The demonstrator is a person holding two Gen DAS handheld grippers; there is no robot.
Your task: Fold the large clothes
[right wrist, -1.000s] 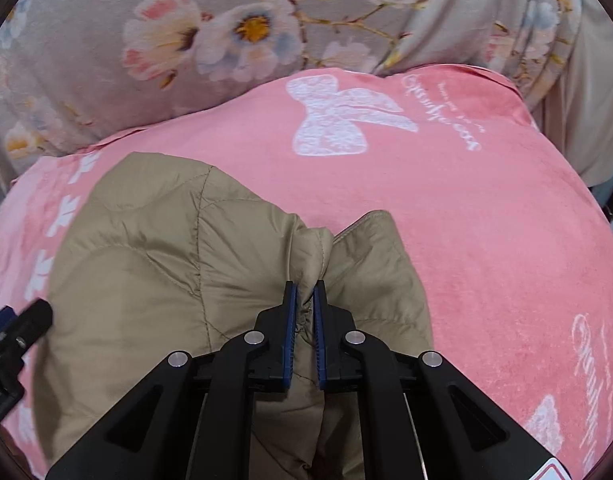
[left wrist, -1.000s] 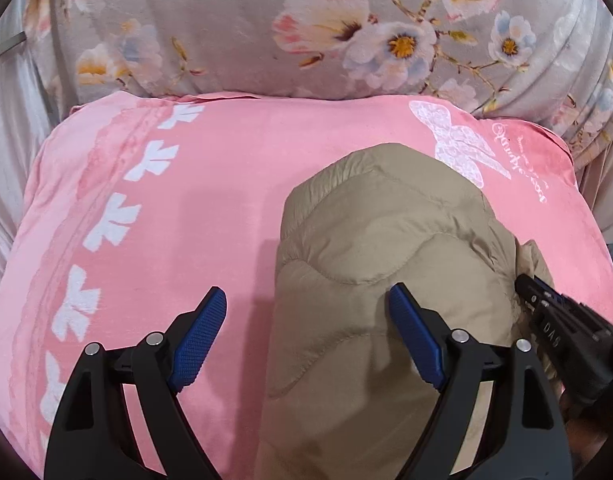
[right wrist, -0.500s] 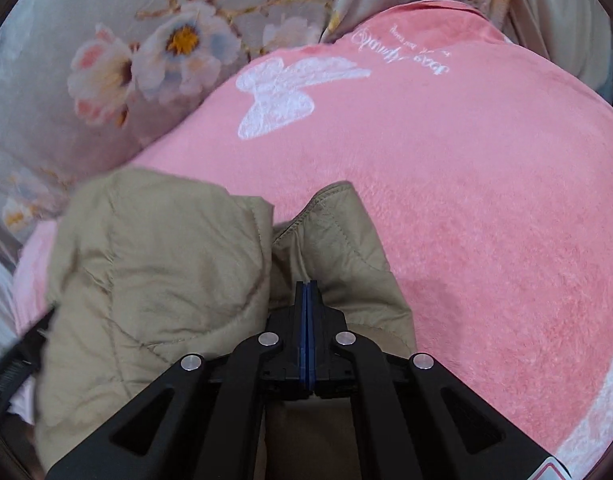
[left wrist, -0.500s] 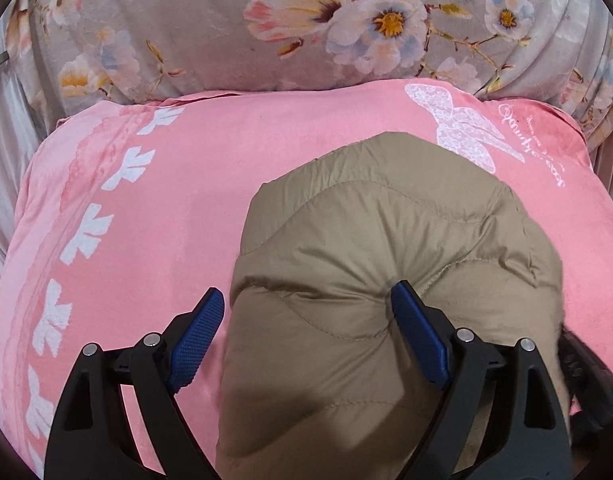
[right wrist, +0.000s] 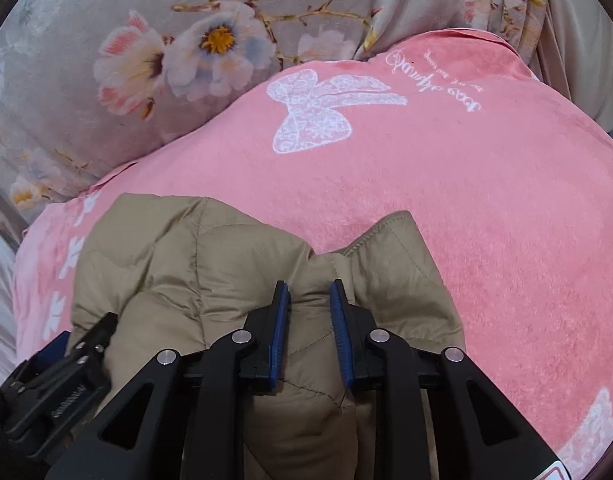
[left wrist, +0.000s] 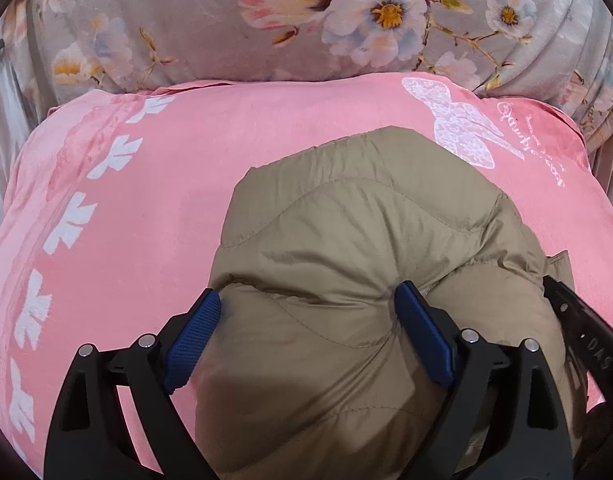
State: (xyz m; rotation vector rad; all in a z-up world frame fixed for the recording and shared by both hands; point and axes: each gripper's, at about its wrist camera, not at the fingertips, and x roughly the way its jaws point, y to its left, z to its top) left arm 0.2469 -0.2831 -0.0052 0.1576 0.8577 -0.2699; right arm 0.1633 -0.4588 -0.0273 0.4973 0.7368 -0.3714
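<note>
A tan quilted jacket [left wrist: 346, 248] lies bundled on a pink blanket [left wrist: 146, 220]. My left gripper [left wrist: 306, 312] is open, its blue pads straddling a puffy fold of the jacket and pressing into it. In the right wrist view the same jacket [right wrist: 178, 256] sits low and left. My right gripper [right wrist: 309, 292] has its jaws a little apart over a ridge of jacket fabric, not clamped. A flap of the jacket [right wrist: 394, 256] sticks up to its right. The left gripper's body [right wrist: 62, 380] shows at the lower left.
The pink blanket [right wrist: 466, 200] carries a white bow print [right wrist: 318, 116] and white script. A grey floral quilt [left wrist: 306, 20] is bunched along the far edge. The right gripper's body [left wrist: 586, 344] shows at the right edge of the left wrist view.
My right gripper was shut on the jacket fold and has now opened a little. My left gripper has moved in over the jacket, its pads now pressing either side of a fold.
</note>
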